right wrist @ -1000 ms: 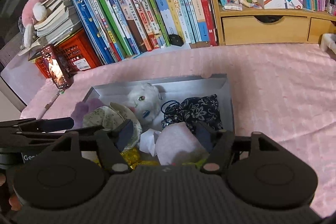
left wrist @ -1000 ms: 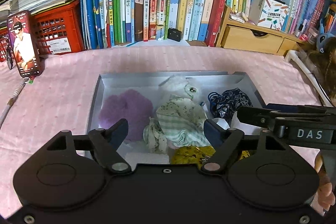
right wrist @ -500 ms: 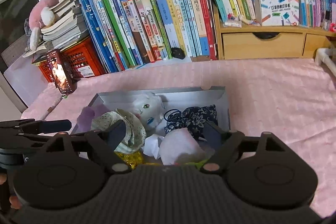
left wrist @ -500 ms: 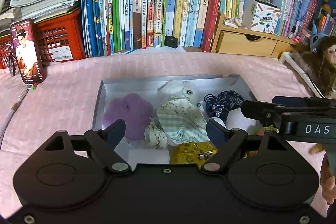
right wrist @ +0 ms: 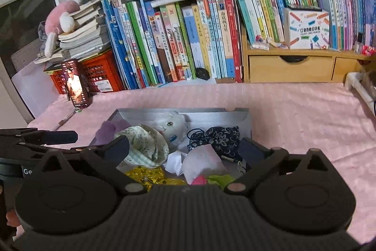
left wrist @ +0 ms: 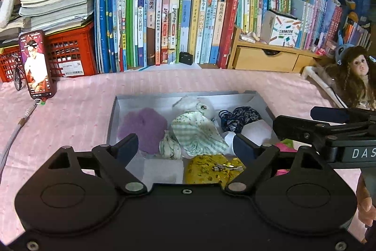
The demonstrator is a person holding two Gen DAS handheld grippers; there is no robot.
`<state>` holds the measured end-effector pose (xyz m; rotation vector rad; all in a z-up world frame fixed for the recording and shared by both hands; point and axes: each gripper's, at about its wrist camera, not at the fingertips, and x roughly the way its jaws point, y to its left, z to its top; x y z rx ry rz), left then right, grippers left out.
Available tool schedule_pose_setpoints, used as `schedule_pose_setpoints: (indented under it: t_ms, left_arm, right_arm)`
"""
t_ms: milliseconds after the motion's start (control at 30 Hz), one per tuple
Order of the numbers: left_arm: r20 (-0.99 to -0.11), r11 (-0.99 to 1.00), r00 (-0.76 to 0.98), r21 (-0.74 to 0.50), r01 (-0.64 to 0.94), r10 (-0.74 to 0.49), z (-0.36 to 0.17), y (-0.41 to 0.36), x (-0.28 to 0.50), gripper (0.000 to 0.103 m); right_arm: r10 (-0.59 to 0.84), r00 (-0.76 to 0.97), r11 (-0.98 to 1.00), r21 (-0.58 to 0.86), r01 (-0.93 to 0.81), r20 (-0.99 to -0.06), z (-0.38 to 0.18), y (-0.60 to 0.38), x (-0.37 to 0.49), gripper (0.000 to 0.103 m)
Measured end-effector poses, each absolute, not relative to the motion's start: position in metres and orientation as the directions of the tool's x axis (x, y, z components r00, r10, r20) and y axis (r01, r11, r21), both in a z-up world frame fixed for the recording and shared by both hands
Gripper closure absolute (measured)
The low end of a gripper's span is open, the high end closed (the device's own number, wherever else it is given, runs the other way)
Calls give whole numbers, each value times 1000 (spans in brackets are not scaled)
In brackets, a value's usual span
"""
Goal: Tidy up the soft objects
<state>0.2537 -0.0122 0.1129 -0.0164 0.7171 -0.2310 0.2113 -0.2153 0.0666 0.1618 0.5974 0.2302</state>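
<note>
A grey box [left wrist: 188,95] [right wrist: 183,112] on the pink cloth holds several soft things: a purple fluffy item [left wrist: 142,127], a green checked hat [left wrist: 199,131] [right wrist: 145,145], a white plush toy [left wrist: 196,105] [right wrist: 172,125], a dark floral pouch [left wrist: 239,118] [right wrist: 221,138], a gold sequin item [left wrist: 211,169] [right wrist: 145,177] and a white cloth [right wrist: 202,162]. My left gripper [left wrist: 185,147] is open and empty above the box's near side. My right gripper [right wrist: 184,152] is open and empty above the box's near right side.
A row of upright books [left wrist: 169,25] lines the back. A red crate [left wrist: 68,55] with stacked books and a propped phone [left wrist: 35,64] stand at the back left. A wooden drawer unit [left wrist: 265,60] and a doll [left wrist: 354,77] are at the right.
Both grippers have risen and drawn back from the box, so more of the shelf shows. Both stay open and empty. The things in the box have not moved.
</note>
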Motion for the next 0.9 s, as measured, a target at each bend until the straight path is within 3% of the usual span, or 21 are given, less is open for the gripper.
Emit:
schedule_pose_setpoints:
  t_ms: [900]
  left_arm:
    - [-517, 970, 823, -80, 229, -236, 128, 9, 159, 6]
  right_arm:
    - [239, 893, 966, 190, -177, -381, 80, -219, 135, 0]
